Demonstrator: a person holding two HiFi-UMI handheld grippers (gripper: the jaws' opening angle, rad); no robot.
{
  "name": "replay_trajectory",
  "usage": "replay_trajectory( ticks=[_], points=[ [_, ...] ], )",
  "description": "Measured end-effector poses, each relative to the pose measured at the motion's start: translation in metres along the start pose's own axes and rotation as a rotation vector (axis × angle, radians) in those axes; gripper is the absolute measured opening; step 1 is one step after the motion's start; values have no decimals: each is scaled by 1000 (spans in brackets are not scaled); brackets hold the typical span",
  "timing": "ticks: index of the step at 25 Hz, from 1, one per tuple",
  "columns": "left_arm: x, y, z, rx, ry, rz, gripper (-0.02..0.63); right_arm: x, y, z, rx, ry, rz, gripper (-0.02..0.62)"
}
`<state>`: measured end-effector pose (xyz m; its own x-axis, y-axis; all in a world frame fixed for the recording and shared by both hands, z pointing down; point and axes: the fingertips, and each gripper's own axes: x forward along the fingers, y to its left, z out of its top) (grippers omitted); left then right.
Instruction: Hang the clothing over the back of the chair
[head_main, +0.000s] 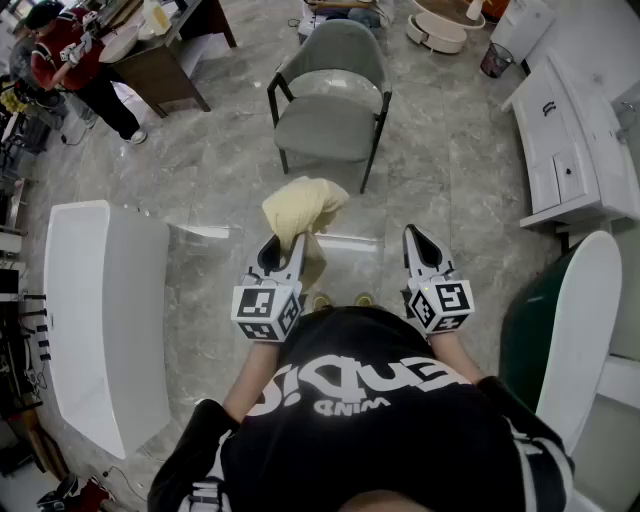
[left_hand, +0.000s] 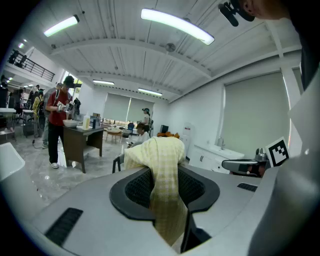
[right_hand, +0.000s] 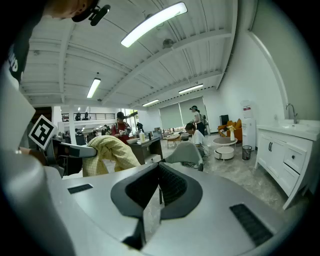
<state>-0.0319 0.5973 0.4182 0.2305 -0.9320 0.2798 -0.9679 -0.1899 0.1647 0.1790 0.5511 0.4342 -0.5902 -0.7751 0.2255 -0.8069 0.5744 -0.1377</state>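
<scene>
1. Currently left gripper (head_main: 290, 242) jaws clamp pale yellow checked clothing (head_main: 303, 205); the cloth is bunched above them and hangs down between them.
2. Right gripper (head_main: 415, 232) jaws are together with nothing between them.
3. Clothing is held over the floor, short of the grey chair (head_main: 330, 100) and not touching it.
4. Black shirt (head_main: 370, 400) has white lettering, seen upside down and not legible.

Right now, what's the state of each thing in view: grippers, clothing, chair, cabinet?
left gripper: shut on the yellow clothing.
right gripper: jaws together, nothing between them.
yellow clothing: bunched, held off the floor, one end hanging down through the jaws.
gray chair: upright, seat and back bare, ahead of both grippers.
white cabinet: door and drawers closed.
</scene>
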Motion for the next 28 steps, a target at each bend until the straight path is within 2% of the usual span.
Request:
replay_trajectory(
  ticks=[10, 17, 28],
  points=[
    [-6, 17, 2, -6, -2, -17, 133, 12, 24, 7, 26, -33, 10, 15],
    [-6, 40, 3, 19, -22, -48, 133, 15, 35, -3, 47, -42, -43, 15],
    [29, 58, 13, 38, -16, -71, 133, 43, 21, 0, 62, -58, -89, 15]
  ],
)
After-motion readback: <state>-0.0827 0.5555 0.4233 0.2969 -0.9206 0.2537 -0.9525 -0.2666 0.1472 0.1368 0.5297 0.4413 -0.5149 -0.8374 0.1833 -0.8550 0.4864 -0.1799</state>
